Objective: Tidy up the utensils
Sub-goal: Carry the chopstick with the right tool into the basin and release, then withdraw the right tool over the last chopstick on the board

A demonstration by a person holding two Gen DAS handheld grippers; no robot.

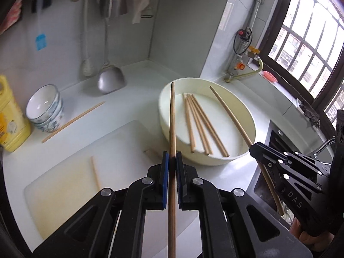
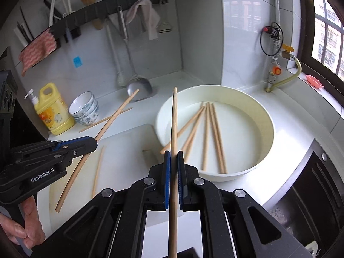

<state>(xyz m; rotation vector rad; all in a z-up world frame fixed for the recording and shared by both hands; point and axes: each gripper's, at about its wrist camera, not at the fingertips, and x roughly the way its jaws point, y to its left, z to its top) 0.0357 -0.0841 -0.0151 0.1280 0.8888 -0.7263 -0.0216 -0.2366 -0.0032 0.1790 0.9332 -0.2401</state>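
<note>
One chopstick [image 1: 172, 129] was pinched in the left gripper [image 1: 171, 161], another [image 2: 174, 126] in the right gripper [image 2: 173, 161], both near the basin [image 2: 266, 116].

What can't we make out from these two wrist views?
- Rear end of the chopstick in the left gripper: cut off by the bottom edge of the left wrist view.
- Same for the right gripper and its chopstick in the right wrist view.
- Short stick at the cutting board edge: partly hidden by the left gripper.
- Soap bottle label: too small to read.
</note>
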